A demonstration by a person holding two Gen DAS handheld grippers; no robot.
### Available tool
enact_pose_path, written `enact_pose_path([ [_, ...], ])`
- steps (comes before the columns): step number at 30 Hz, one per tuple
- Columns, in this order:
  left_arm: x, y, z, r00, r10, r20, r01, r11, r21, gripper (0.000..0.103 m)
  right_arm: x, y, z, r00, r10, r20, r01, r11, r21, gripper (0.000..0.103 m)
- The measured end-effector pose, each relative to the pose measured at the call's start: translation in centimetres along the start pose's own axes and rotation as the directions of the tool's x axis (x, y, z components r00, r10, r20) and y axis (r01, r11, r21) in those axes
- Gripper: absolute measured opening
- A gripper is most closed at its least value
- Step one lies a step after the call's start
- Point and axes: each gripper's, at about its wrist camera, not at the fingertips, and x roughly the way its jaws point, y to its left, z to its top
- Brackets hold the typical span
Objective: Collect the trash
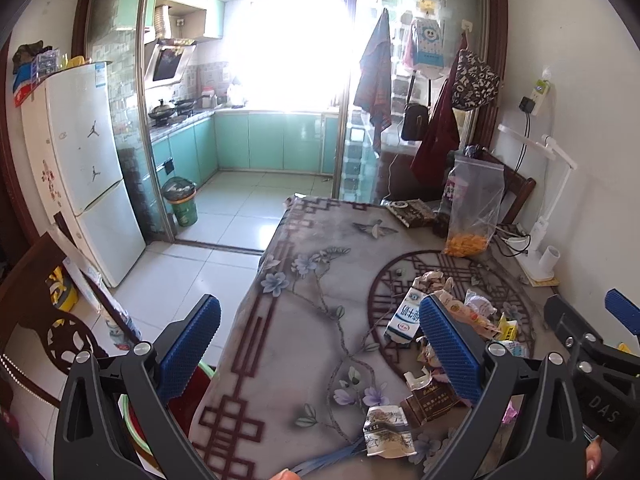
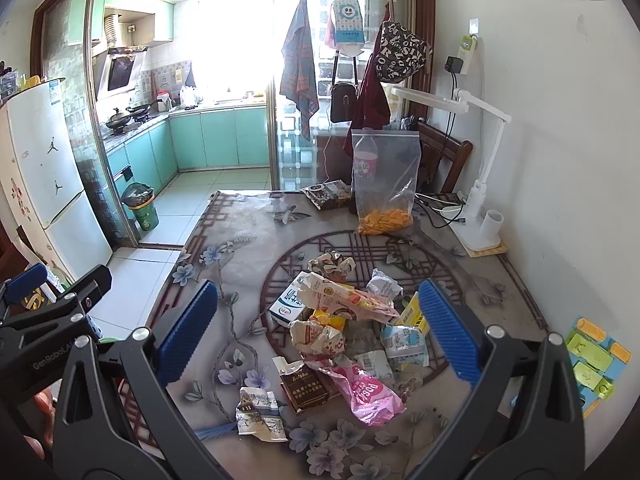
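Note:
A pile of trash (image 2: 352,328) lies on the floral-cloth table (image 2: 224,280): a white and blue milk carton (image 2: 286,302), crumpled wrappers, a pink wrapper (image 2: 368,394), a brown cigarette box (image 2: 306,390) and a crushed patterned pack (image 2: 258,410). My right gripper (image 2: 320,304) hovers open over the pile, its jaws wide on both sides of it, holding nothing. My left gripper (image 1: 320,320) is open too, above the table's left edge, with the carton (image 1: 404,316) and brown box (image 1: 430,398) by its right pad. Each gripper shows in the other's view: the left gripper (image 2: 60,280), the right gripper (image 1: 588,312).
A zip bag of orange snacks (image 2: 384,184), a dark packet (image 2: 328,194) and a white desk lamp (image 2: 480,184) with cables stand at the table's far end. A green lined bin (image 1: 182,204) sits in the kitchen doorway. A fridge (image 1: 88,160) and a wooden chair (image 1: 40,304) are left.

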Motion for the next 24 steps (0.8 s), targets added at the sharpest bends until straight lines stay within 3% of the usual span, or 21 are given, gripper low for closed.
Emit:
enact_pose_path([
  [7,-0.1,0.4,-0.2,0.998,-0.043,0.044,0.045,0.997,-0.063,0.095,0.4,-0.6,-0.4,1.000,-0.001,-0.019,0.001,1.000,-0.006,0.099],
  [10,-0.1,-0.1,-0.4,0.998,0.007,0.069,-0.004,0.999,-0.044,0.096,0.6,-1.3,-0.6,1.000,-0.004,-0.026,0.003,1.000,-0.007,0.099],
  [14,0.1,-0.6,-0.6,0.999,0.005,0.048,-0.004,0.999,-0.034,0.095,1.0,-2.1,0.1,1.000,0.018,-0.004,-0.018,1.000,-0.022,0.099],
  [19,0.1,-2.0,-1.3,0.995,0.097,0.026,-0.097,0.995,0.004,0.095,1.9,-2.9,0.4,0.998,0.067,-0.018,-0.068,0.997,-0.038,0.099],
  [24,-0.1,-1.9,-1.6,0.995,0.097,-0.009,-0.097,0.993,-0.073,0.095,2.6,-3.5,0.8,0.994,0.102,-0.026,-0.103,0.993,-0.061,0.099],
])
